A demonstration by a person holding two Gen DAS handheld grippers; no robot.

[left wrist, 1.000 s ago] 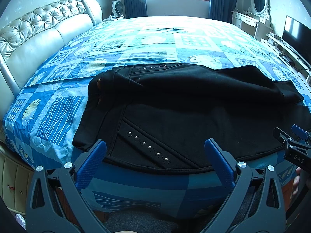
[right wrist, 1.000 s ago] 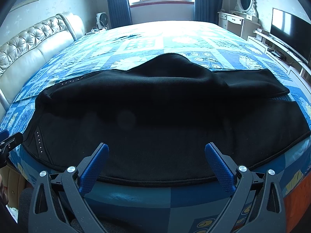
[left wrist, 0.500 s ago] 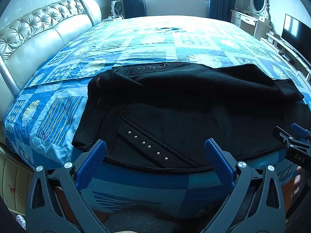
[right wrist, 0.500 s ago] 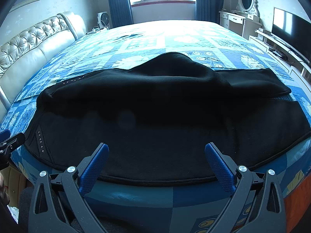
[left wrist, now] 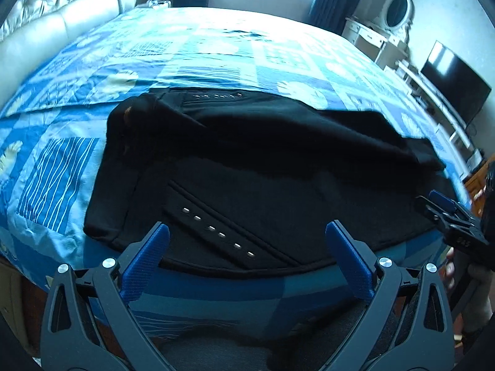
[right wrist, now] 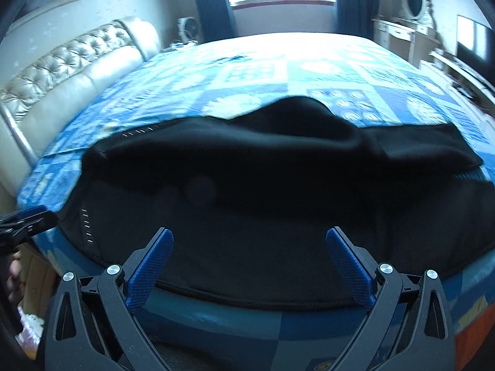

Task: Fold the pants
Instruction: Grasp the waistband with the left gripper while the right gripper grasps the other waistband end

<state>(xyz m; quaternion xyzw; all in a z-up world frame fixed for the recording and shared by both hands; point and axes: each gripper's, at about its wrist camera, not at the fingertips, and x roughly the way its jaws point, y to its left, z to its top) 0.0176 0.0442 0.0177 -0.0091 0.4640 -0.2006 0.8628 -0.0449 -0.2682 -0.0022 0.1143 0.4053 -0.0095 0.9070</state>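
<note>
Both hand-held grippers, left [left wrist: 247, 249] and right [right wrist: 250, 255], gaped wide and empty at lower frame, before black pants [left wrist: 278, 173] on the bed [left wrist: 216, 52].

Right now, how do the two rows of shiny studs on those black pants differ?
The near row of studs runs diagonally along a seam close to the bed's front edge, between the left gripper's fingers; the far row of studs lies almost level by the pants' far edge. The near studs look larger and well spaced, the far ones small and bunched. Both are silvery.
</note>
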